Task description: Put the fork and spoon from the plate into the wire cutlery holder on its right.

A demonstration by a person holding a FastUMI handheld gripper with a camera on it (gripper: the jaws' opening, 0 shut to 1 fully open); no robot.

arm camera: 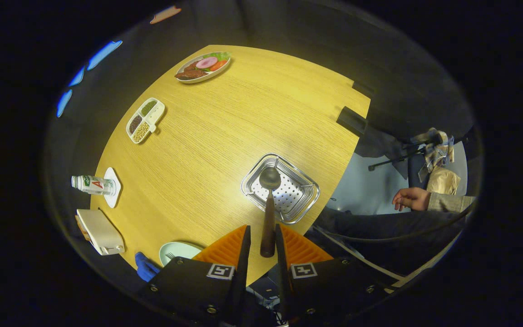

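Observation:
My gripper (262, 228) is shut on a spoon (269, 178), both fingers pressing on its dark handle. The spoon points straight ahead, and its grey bowl hangs over the near-left part of the metal cutlery holder (306, 200), a perforated rectangular basket just ahead of the fingers. How high the bowl is above the basket's floor I cannot tell. Beside my left finger lies the pale green plate (184, 248), partly hidden by the gripper body. The fork (170, 255) rests on it, with only its tines showing.
The wooden table (225, 127) ends just right of the holder. Far back is a plate of food (202, 68); leftward a divided bean tray (145, 120), a bottle (92, 184) on a white coaster, a white box (100, 231). A person's hand (410, 199) rests at the right.

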